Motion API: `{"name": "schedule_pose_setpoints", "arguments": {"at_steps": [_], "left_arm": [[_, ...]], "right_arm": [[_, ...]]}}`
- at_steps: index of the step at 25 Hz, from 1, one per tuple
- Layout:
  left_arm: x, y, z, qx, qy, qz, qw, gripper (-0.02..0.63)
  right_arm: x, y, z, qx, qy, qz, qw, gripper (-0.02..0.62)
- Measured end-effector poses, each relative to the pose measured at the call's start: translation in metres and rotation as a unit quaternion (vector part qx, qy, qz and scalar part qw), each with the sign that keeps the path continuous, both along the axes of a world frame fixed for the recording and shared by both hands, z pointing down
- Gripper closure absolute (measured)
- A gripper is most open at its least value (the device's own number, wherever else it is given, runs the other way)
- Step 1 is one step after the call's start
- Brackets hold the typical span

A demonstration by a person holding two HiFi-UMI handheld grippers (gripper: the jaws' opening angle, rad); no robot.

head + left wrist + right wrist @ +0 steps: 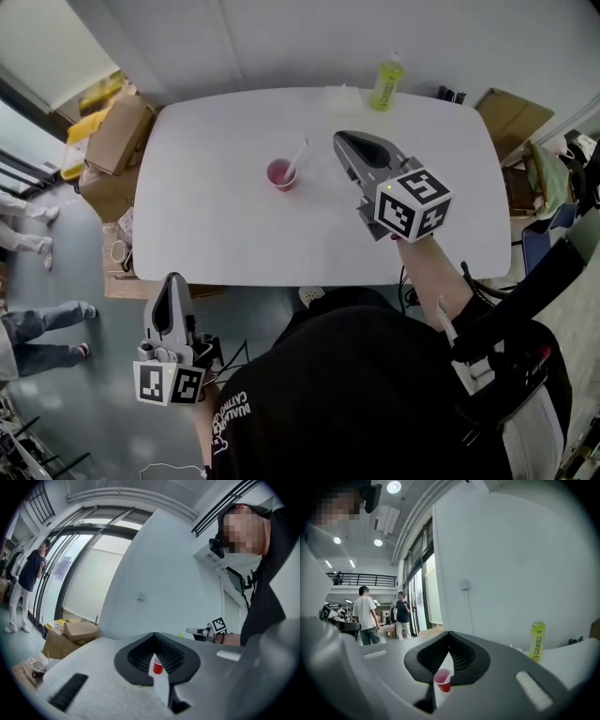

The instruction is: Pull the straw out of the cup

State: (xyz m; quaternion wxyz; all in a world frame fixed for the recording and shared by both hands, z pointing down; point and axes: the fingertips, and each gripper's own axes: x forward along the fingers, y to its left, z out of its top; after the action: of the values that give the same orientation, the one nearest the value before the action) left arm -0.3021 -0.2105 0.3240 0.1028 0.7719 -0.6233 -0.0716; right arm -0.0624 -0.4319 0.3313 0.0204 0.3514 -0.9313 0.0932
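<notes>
A small red cup stands near the middle of the white table, with a white straw leaning out of it to the upper right. My right gripper hovers over the table just right of the cup, jaws shut and empty. In the right gripper view the cup shows through the slit below my right gripper. My left gripper is off the table's near left edge, over the floor, jaws closed on nothing. The cup shows small and far off past my left gripper.
A yellow-green bottle and a crumpled clear wrapper stand at the table's far edge. Cardboard boxes crowd the floor at the left, another box at the right. People stand at the left.
</notes>
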Motion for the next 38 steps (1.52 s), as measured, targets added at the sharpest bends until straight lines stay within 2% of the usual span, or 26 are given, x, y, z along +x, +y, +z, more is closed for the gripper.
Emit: {"name": "schedule_pose_setpoints", "arguments": {"at_steps": [8, 13, 17, 20, 24, 28, 33, 38], "left_arm": [[-0.007, -0.046, 0.044, -0.028, 0.023, -0.008, 0.9993, 0.606], [-0.004, -0.068, 0.073, -0.058, 0.03, 0.005, 0.9979, 0.606], [-0.003, -0.086, 0.087, -0.071, 0.031, 0.015, 0.9969, 0.606], [-0.005, -0.099, 0.096, -0.08, 0.035, 0.015, 0.9961, 0.606], [-0.002, -0.109, 0.109, -0.099, 0.032, 0.021, 0.9944, 0.606], [0.001, -0.112, 0.119, -0.114, 0.034, 0.028, 0.9925, 0.606], [0.001, -0.112, 0.128, -0.13, 0.033, 0.028, 0.9906, 0.606], [-0.005, -0.117, 0.127, -0.128, 0.035, 0.023, 0.9908, 0.606]], "right_arm": [[-0.019, -0.042, 0.072, -0.054, 0.014, -0.019, 0.998, 0.586], [-0.033, -0.054, 0.096, -0.069, 0.012, -0.037, 0.997, 0.586], [-0.038, -0.059, 0.1, -0.062, 0.0, -0.043, 0.997, 0.584], [-0.037, -0.066, 0.104, -0.065, -0.007, -0.048, 0.997, 0.518], [-0.038, -0.071, 0.118, -0.089, -0.013, -0.053, 0.995, 0.483], [-0.049, -0.07, 0.128, -0.115, -0.03, -0.077, 0.99, 0.43], [-0.056, -0.075, 0.138, -0.131, -0.042, -0.075, 0.988, 0.43], [-0.063, -0.083, 0.138, -0.138, -0.059, -0.072, 0.986, 0.456]]}}
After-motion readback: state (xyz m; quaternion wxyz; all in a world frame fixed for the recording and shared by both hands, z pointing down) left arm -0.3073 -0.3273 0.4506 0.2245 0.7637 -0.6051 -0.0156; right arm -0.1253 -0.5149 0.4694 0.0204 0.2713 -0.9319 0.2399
